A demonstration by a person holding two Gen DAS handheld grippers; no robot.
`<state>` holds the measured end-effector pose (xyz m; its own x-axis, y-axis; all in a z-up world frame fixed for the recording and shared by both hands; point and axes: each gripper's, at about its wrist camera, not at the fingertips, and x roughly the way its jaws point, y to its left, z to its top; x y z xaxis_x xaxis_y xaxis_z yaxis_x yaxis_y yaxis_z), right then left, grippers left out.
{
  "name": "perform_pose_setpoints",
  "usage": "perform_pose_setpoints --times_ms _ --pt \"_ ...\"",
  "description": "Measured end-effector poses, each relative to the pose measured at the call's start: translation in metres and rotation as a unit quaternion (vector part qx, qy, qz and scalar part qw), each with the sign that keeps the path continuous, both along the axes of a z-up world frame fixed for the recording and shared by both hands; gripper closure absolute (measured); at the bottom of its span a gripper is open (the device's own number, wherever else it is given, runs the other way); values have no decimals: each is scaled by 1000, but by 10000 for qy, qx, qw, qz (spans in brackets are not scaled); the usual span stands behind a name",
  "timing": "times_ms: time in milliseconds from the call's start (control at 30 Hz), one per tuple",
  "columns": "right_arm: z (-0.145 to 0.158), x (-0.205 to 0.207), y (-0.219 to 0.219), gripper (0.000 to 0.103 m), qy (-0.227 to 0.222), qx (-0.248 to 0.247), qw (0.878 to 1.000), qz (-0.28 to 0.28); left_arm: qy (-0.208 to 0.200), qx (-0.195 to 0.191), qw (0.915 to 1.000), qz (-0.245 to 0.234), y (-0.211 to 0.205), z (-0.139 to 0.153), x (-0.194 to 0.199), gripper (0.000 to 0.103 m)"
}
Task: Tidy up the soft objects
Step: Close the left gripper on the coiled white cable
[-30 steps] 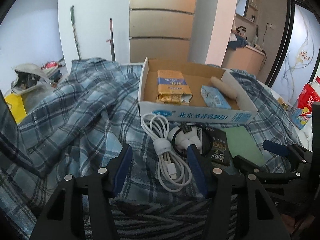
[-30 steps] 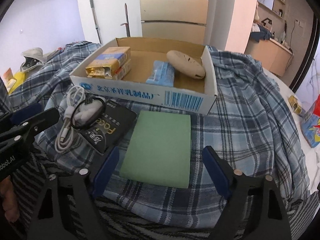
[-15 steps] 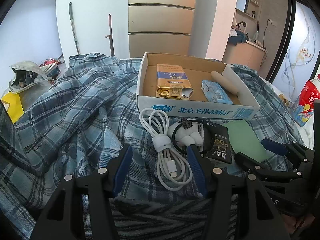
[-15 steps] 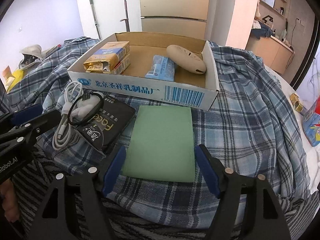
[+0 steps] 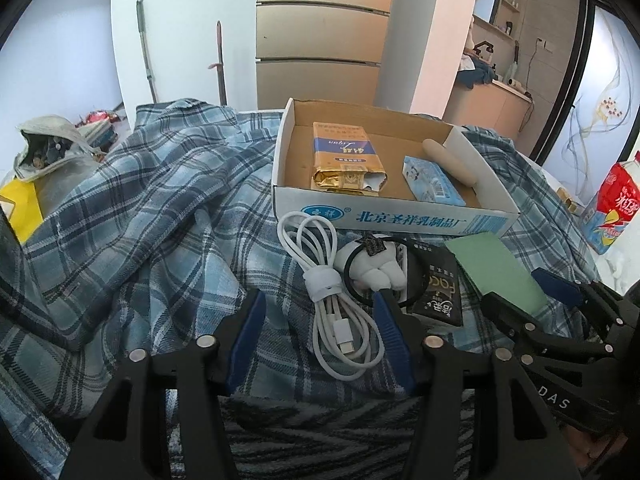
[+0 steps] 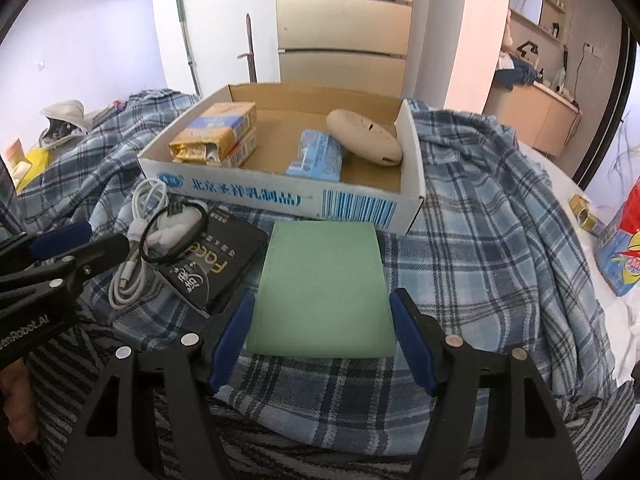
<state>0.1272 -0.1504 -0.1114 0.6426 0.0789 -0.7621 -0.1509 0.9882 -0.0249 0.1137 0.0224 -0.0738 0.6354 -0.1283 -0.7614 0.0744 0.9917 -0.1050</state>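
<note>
On the plaid cloth (image 6: 500,240) before the box (image 6: 280,196), right gripper (image 6: 320,332) is closing around the green pad (image 6: 320,288), pads not yet pressing. Left gripper (image 5: 318,336) is closing astride the white cable (image 5: 336,308), no grip. Box holds three items; pad, cable, black pouch (image 5: 436,288) remain outside.

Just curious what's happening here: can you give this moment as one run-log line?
left gripper: closing around white cable | right gripper: closing around green pad | box: holds packets
</note>
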Motion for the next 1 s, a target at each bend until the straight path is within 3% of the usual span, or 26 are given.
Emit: perform_pose_setpoints --times_ms 200,267,600,700,833,1000 --pt "4 -2 -4 35 -48 51 10000 -50 395 -436 9979 269 15 -2 11 62" --pt "4 -2 -7 35 -48 119 9999 -68 374 -497 9974 366 19 4 12 68" --pt "6 -4 -7 35 -113 82 9999 -73 107 -496 9973 526 19 30 22 68" --pt "6 -4 -6 35 -144 19 9999 -74 101 -559 9969 537 21 20 26 73" --pt "0 1 -5 35 35 -8 10000 -71 434 -818 9940 584 30 -3 32 75" --pt "-5 6 -7 35 225 62 9997 -69 574 -766 9942 488 27 -11 37 75"
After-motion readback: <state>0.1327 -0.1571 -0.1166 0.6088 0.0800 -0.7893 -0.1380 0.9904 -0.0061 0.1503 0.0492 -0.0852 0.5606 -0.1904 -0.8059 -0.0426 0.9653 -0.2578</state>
